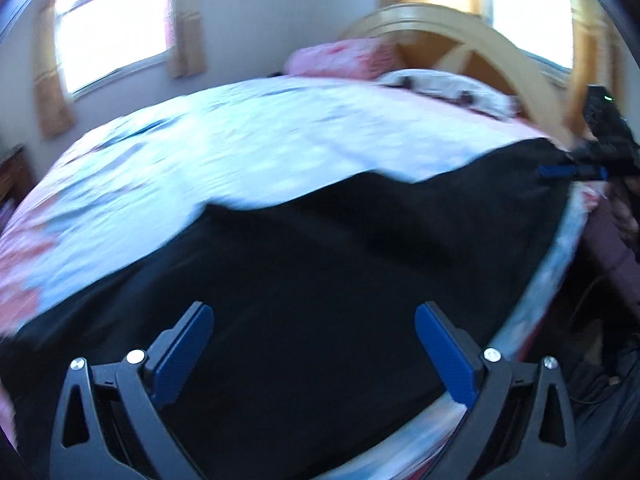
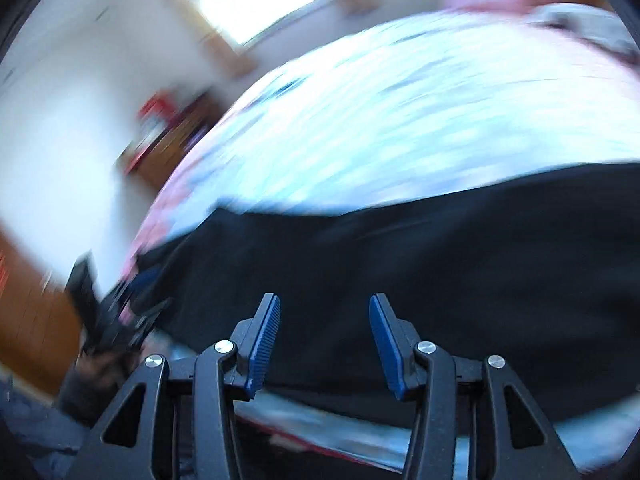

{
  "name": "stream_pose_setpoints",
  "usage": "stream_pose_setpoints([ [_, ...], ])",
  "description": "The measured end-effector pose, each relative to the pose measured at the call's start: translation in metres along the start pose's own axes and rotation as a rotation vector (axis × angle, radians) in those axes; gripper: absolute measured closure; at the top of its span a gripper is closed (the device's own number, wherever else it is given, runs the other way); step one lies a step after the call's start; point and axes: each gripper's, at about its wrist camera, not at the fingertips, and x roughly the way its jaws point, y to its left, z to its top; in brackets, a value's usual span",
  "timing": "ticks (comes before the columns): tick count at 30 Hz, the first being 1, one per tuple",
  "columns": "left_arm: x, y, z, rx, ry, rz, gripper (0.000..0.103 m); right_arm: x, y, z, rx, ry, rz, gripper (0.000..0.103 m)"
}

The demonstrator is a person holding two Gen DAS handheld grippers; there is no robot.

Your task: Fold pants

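The bed (image 1: pixel 240 148) fills the frame's upper half. The black pants (image 1: pixel 320 264) lie flat across its near edge, apparently spread for folding. Below them, the left gripper (image 1: pixel 314 344) gapes wide and the right gripper (image 2: pixel 324 332) stands half-open; neither holds anything.

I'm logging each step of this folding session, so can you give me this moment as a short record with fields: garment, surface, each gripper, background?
garment: black pants, spread flat along the near edge of the bed
surface: bed with a pale blue and pink floral cover
left gripper: jaws wide apart, nothing between them, over the pants
right gripper: jaws apart, nothing between them, over the pants
background: pink pillow, curved wooden headboard, window
image quality: both views blurred
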Motion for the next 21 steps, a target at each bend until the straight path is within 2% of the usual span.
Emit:
stream_pose_setpoints([
  [4, 0.03, -0.056, 0.026, 0.106, -0.006, -0.119, 0.0, -0.073, -0.086, 0.004, 0.225, -0.155, -0.205, 0.054],
  [5, 0.036, -0.069, 0.032, 0.129, -0.009, -0.149, 0.0, -0.083, -0.102, 0.003, 0.272, -0.171, -0.214, 0.054],
  [8, 0.048, -0.107, 0.047, 0.207, -0.03, -0.23, 0.0, -0.096, -0.144, -0.001, 0.395, -0.208, -0.202, 0.054],
  [11, 0.057, -0.138, 0.056, 0.285, -0.039, -0.272, 0.001, -0.093, -0.161, -0.001, 0.45, -0.24, -0.148, 0.055],
  [13, 0.067, -0.149, 0.057, 0.295, -0.011, -0.283, 0.007, -0.096, -0.169, 0.001, 0.465, -0.247, -0.142, 0.056],
  [15, 0.076, -0.158, 0.058, 0.278, 0.026, -0.336, 0.017, -0.097, -0.18, 0.003, 0.49, -0.248, -0.163, 0.06],
  [18, 0.078, -0.168, 0.055, 0.289, 0.038, -0.372, 0.027, -0.089, -0.18, 0.008, 0.509, -0.257, -0.154, 0.065],
  [21, 0.085, -0.182, 0.051, 0.331, 0.054, -0.375, 0.03, -0.09, -0.182, 0.007, 0.516, -0.269, -0.15, 0.069],
])
